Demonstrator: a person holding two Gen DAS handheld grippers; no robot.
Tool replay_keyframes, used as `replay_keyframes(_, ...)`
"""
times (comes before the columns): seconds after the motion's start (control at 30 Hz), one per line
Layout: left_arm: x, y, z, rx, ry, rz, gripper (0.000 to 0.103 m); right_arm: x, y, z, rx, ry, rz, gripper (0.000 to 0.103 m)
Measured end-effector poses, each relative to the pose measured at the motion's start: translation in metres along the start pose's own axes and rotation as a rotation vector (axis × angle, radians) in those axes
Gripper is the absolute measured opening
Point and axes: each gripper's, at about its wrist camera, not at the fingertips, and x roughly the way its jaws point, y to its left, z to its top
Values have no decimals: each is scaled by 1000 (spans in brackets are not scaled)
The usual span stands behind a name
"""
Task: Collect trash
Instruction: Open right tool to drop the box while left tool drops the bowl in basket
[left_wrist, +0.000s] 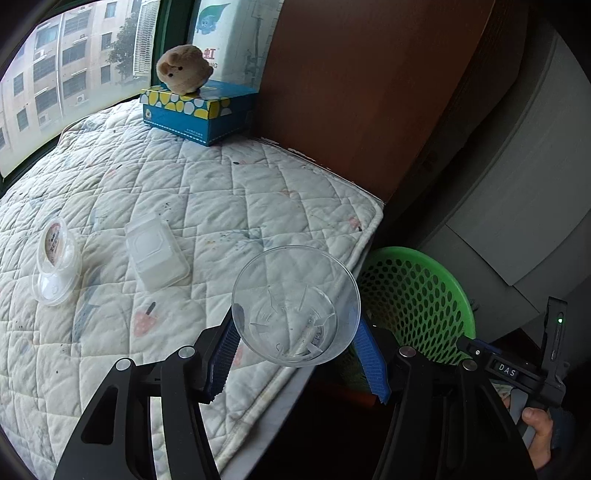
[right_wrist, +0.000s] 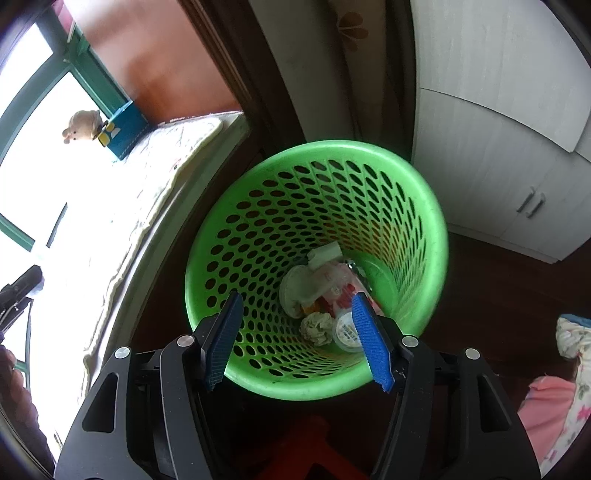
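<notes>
Fingers of the left gripper (left_wrist: 295, 325) clamp a clear plastic cup (left_wrist: 295, 306) from both sides, their blue ribbed pads (left_wrist: 223, 354) pressed to its wall; we look straight down into its mouth, which faces the camera. The cup sits over the near edge of the quilted mattress (left_wrist: 177, 192), just beside the green basket (left_wrist: 417, 295) that stands on the floor below and to the right of the mattress corner. A little residue clings to the cup's bottom; we cannot tell what it is.

Farther out on the mattress lie a translucent rectangular lid or tray (left_wrist: 157, 254) and, to its left, a small round plastic tub with its lid hinged open (left_wrist: 55, 266), both well apart from the held cup. At the far end we see a blue tissue box (left_wrist: 199, 110) with a tan plush toy (left_wrist: 183, 68) on top, against the window.

The right gripper (right_wrist: 295, 332) hangs above the basket's (right_wrist: 424, 206) mouth with its jaws apart and nothing between them. Beneath it, on the basket's bottom, we see a crumpled paper ball (right_wrist: 317, 326), a small round lidded cup (right_wrist: 347, 332) partly behind the right pad, a flattened whitish container (right_wrist: 299, 288) and some pink-and-white wrapper (right_wrist: 338, 280). None of these touch the pads. A person's hand (left_wrist: 539, 428) grips the right tool's handle at the edge of the left view.
</notes>
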Motion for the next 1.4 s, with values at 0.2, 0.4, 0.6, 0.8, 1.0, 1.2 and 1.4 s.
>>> replay_keyframes(0.2, 18, -35, 3, 65, 31, -27, 57, -13, -13, -2, 11, -28, -4, 67)
replay_keyframes(0.4, 41, -72, 8, 120, 78, -72, 58, -22, -26, -6, 18, -48, -8, 70)
replay_keyframes(0.6, 66, -107, 5, 166, 133, -117, 58, -26, -39, -12, 48, -51, -2, 70)
replay_keyframes(0.8, 85, -131, 2, 191, 174, -152, 59, -30, -54, -17, 85, -54, -4, 70)
replay_keyframes(1.0, 94, -142, 1, 183, 190, -190, 70, -33, -64, -21, 106, -58, -5, 71)
replay_keyframes(1.2, 85, -134, -3, 185, 178, -173, 70, -34, -63, -22, 102, -56, -1, 71)
replay_keyframes(1.4, 68, -97, -2, 133, 155, -110, 70, -30, -45, -18, 63, -46, 19, 72)
